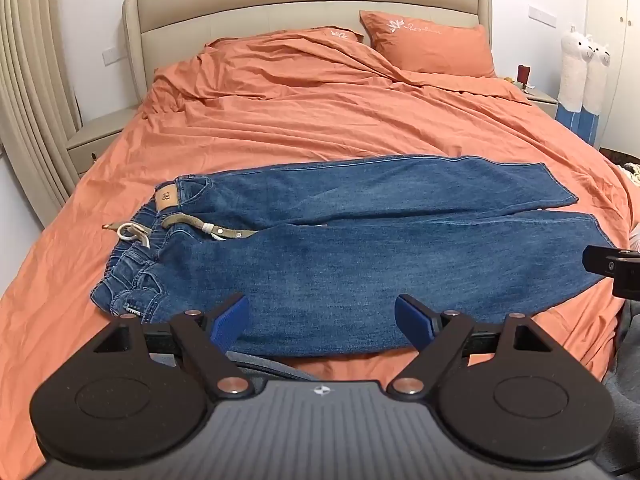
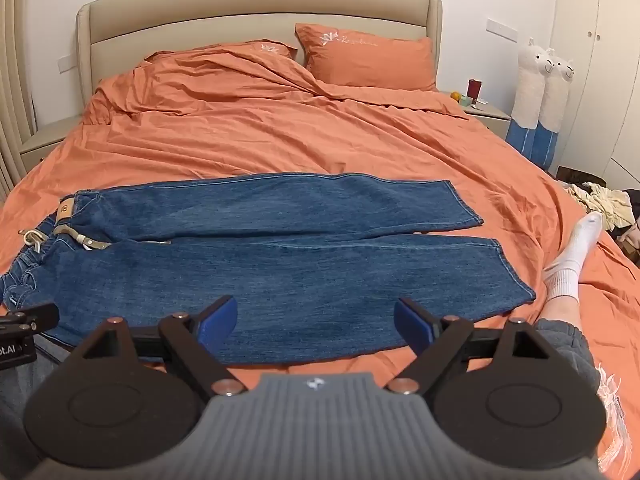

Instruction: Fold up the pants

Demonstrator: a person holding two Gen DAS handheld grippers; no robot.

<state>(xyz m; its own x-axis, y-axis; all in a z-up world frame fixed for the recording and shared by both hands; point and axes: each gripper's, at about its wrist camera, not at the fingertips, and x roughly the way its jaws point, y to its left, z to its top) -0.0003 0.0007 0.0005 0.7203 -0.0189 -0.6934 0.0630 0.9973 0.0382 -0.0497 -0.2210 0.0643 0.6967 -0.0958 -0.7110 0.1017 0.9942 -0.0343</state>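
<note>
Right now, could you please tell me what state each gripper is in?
Left gripper: open, holding nothing.
Right gripper: open, holding nothing.

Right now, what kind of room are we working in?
A bedroom in a home, most likely. A bed with a padded beige headboard and orange duvet fills the view, orange pillows lie at its head, and a nightstand stands beside it. The blue jeans lie spread on the duvet.

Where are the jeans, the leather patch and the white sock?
jeans [image 2: 280,280]: right wrist view, middle of the near leg.
leather patch [image 1: 167,199]: left wrist view, centre of the tan waistband label.
white sock [image 2: 576,252]: right wrist view, ankle part.
</note>
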